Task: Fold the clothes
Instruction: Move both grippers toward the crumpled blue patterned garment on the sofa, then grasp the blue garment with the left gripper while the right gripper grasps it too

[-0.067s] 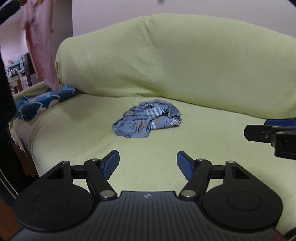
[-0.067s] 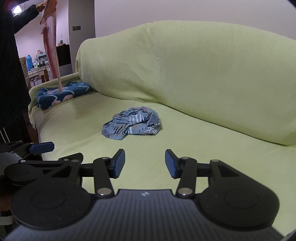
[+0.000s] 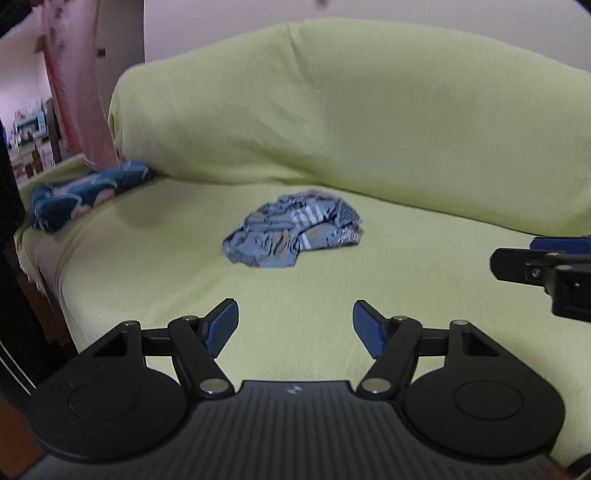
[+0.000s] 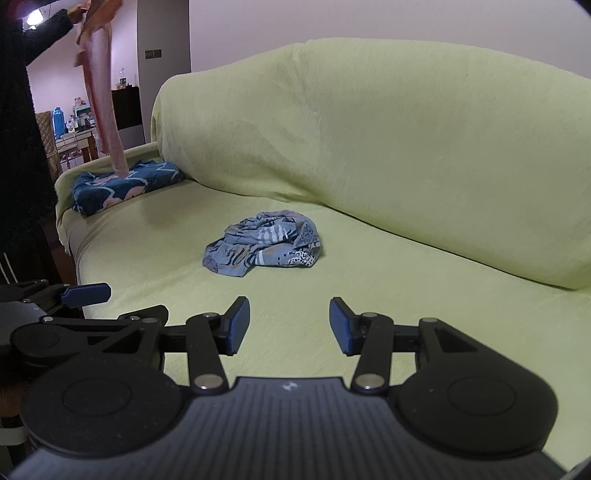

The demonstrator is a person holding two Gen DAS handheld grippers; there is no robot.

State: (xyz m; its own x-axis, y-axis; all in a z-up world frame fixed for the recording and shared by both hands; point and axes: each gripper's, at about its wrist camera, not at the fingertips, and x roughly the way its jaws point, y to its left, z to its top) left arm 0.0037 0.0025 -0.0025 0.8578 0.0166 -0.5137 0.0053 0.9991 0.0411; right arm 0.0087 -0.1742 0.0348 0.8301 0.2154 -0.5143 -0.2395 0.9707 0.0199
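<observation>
Left wrist view shows the left gripper (image 3: 294, 328) with its blue pads spread wide and nothing between them, held low over the near edge of a green-covered sofa (image 3: 369, 122). The right gripper (image 4: 289, 325) is likewise spread and empty, level with it on the right. Ahead of both, well apart from either claw, a blue patterned garment (image 4: 264, 243) lies crumpled in a loose heap in the middle of the seat, with no flat panel or straight edge visible. At the far left end of the seat sits a dark blue floral cloth (image 4: 122, 184), seemingly laid in a flatter bundle; above it a person in a dark sleeve (image 4: 40, 33) holds up a pink cloth (image 4: 99, 85).

My reading is that the blue garment is the piece in hand and it lies unfolded. Folding it calls for both claws to travel forward, each to pinch a separate edge or corner of the heap, then lift and draw apart to spread it flat on the seat.
</observation>
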